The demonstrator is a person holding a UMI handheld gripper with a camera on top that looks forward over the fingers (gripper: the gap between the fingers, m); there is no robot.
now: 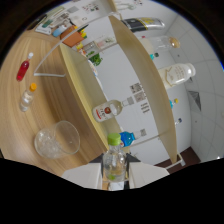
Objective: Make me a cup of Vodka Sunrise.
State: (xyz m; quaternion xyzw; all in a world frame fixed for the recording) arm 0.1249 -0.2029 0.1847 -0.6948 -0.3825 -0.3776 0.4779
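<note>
The fingers (pixel 115 176) are closed on a small clear bottle with a green cap (pixel 114 159), which stands between them, held above the wooden desk (pixel 50 100). Near that bottle, on the desk, sits a clear glass with ice (pixel 56 140). Just beyond the bottle, a vodka bottle with a red label (pixel 111 109) rests on the white shelf (pixel 127 75).

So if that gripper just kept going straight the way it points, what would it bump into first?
The gripper already has a small clear bottle with a green cap between its fingers. Straight beyond that comes the blue-capped bottle, then probably the shelf, though depth is hard to judge.
</note>
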